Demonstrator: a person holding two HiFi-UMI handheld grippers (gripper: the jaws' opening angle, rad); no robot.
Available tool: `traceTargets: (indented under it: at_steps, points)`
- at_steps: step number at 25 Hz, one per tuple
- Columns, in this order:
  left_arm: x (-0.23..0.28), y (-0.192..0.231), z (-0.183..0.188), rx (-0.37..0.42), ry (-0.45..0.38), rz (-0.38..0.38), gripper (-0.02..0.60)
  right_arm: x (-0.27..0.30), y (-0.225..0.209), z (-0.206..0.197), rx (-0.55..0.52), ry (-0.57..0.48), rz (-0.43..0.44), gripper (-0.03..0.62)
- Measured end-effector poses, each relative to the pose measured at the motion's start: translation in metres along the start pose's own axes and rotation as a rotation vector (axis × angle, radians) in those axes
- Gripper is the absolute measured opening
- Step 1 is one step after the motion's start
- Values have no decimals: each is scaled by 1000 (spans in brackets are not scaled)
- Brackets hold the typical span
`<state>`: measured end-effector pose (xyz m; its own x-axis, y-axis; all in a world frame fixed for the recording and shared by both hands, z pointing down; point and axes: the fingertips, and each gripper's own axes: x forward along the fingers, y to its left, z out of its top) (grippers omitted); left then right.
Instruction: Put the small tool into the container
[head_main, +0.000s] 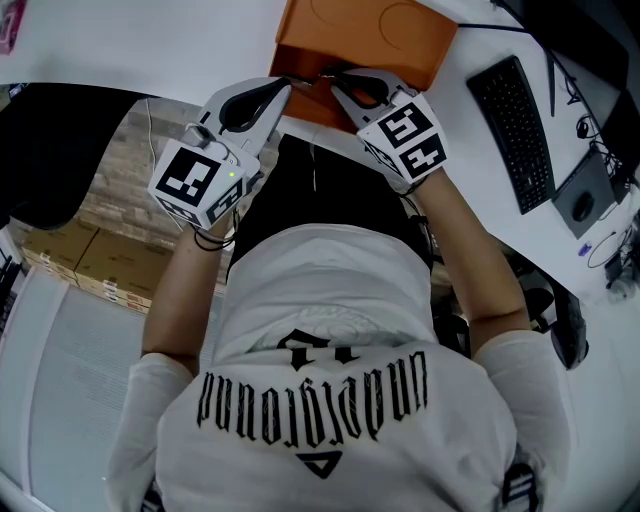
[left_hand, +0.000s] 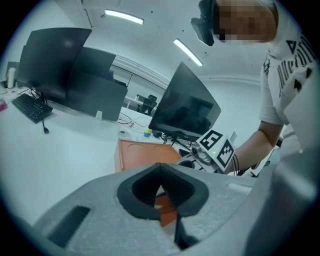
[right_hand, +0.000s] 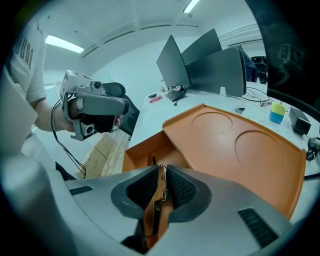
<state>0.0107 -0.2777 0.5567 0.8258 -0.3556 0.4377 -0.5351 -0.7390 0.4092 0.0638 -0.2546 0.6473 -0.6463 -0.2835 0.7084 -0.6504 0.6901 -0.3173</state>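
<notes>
White and mostly bare, the surface (head_main: 150, 40) runs along an office row of dark monitors (right_hand: 210, 60), with a keyboard (head_main: 515, 130) off to the person's right. At its near edge sits the orange container (head_main: 370, 35), whose lid has two round recesses. Beside the lid, an open compartment (right_hand: 145, 152) faces the person.

Both grippers meet at that near edge, which suits a two-handed drop. The left gripper (head_main: 280, 92) has its jaws drawn almost together, and a piece of orange shows in the narrow gap between the pads. They seem to be pinching an edge of the container, probably to steady it. The right gripper (right_hand: 160, 172) has its jaws closed on the small tool (right_hand: 156, 210), a thin tan strip with a small metal fitting, held edge-on and upright. The tool sits just short of the open compartment, pointed toward it and not yet inside.

Several things stay unclear. The head view does not show the tool at all, because the marker cubes and jaw bodies cover it. The tool's lower end disappears behind the right jaws, so its kind cannot be told. Only the compartment's side walls and a little of its floor are visible. The left gripper view is too cramped to show exactly which orange edge is held.
</notes>
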Motion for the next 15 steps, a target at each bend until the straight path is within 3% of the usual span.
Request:
traceTargets:
  at_steps: [7, 15]
  points:
    - [-6, -5, 6, 17, -12, 0, 14, -11, 1, 4, -4, -23, -40, 26]
    - [-33, -16, 25, 61, -58, -7, 14, -50, 8, 45, -25, -147, -148, 26]
